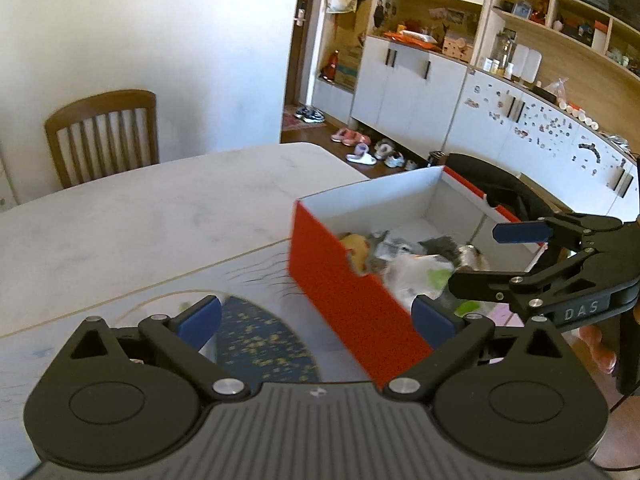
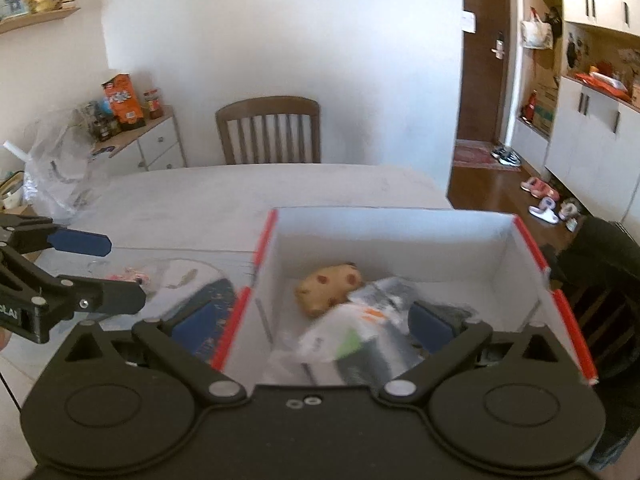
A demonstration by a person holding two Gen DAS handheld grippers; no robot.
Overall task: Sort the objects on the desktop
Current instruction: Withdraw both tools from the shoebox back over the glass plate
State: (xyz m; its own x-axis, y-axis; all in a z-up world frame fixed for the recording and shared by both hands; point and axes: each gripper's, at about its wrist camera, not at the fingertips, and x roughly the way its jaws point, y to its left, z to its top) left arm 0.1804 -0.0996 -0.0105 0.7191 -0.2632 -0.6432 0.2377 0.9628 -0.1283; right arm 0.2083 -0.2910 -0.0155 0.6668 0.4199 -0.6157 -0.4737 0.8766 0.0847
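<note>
Left tongs (image 1: 316,318) spread wide, holding nothing, straddling the near red wall of the open box (image 1: 352,296), over a dark blue patterned item (image 1: 256,340) lying on the tabletop (image 1: 120,220). Right tongs (image 2: 316,322) also spread wide and empty, hanging above the box (image 2: 400,224) contents: a tan plush toy (image 2: 328,286), blurred white and green packets (image 2: 344,340). Wooden chair (image 2: 269,130) at the far side.

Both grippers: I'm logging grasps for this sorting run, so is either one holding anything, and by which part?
Nothing is held. The left gripper and right gripper are both open and empty beside and over the red box.
</note>
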